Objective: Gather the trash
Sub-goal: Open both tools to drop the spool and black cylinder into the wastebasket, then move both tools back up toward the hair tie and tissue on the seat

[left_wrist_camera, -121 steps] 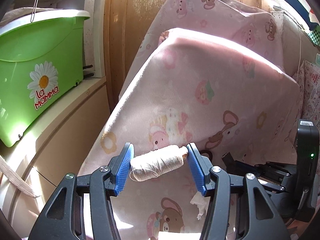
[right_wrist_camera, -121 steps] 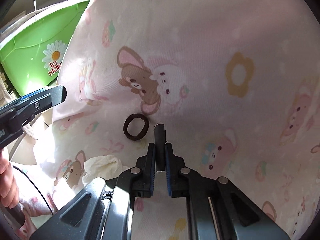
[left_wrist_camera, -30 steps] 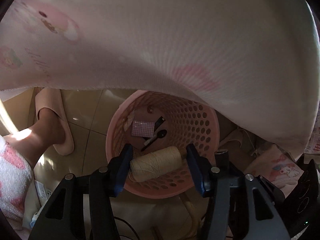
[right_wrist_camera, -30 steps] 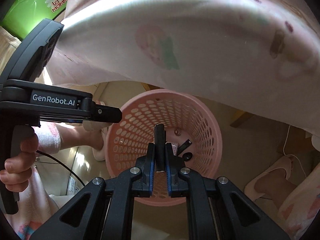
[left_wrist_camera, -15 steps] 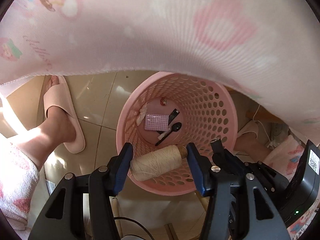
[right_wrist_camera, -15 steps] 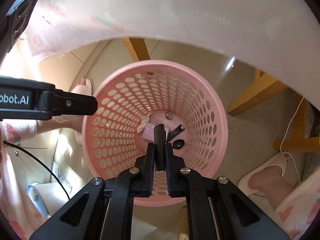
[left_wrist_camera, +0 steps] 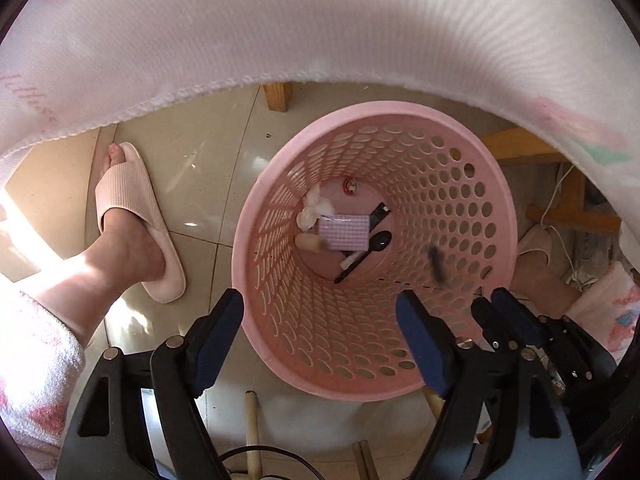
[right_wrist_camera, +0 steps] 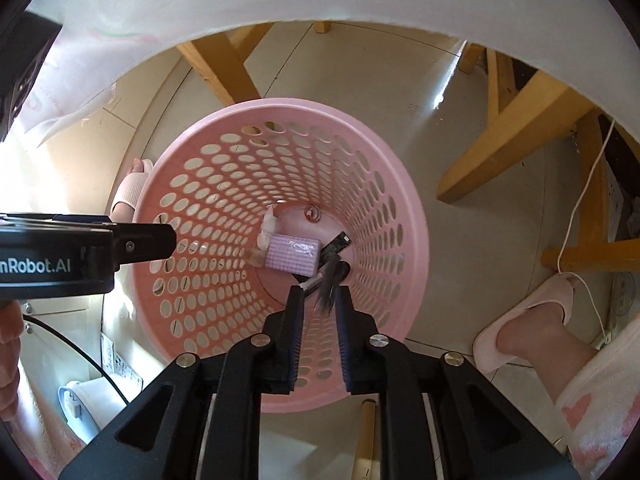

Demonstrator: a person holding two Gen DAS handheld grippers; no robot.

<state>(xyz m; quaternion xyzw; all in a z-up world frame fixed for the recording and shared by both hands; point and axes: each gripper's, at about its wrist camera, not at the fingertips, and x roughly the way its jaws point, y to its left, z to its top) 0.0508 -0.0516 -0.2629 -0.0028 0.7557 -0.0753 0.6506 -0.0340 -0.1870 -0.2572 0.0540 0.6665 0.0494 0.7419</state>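
A pink perforated basket [left_wrist_camera: 372,110] stands on the floor right under both grippers. My left gripper [left_wrist_camera: 318,300] is open above its near rim, the jaws still opening with nothing between them. The cream thread spool [left_wrist_camera: 308,242] lies on the basket's bottom beside a pink checked pack [left_wrist_camera: 344,232], a black spoon [left_wrist_camera: 368,248] and a white tissue [left_wrist_camera: 316,208]. My right gripper [right_wrist_camera: 320,294] points down into the basket [right_wrist_camera: 280,106], its jaws opening. A small dark piece [right_wrist_camera: 330,280] drops blurred past its tips, free of the pads, and shows as a dark piece [left_wrist_camera: 436,266] against the basket wall.
A pink printed sheet [left_wrist_camera: 320,20] overhangs the top of both views. A person's feet in pink slippers [left_wrist_camera: 136,220] [right_wrist_camera: 528,320] stand on either side of the basket. Wooden furniture legs [right_wrist_camera: 512,132] and a white cable [right_wrist_camera: 580,232] are at the right.
Both grippers sank toward the basket. The left jaws spread and the spool fell to the basket's bottom. The right jaws parted and the dark piece slipped out.
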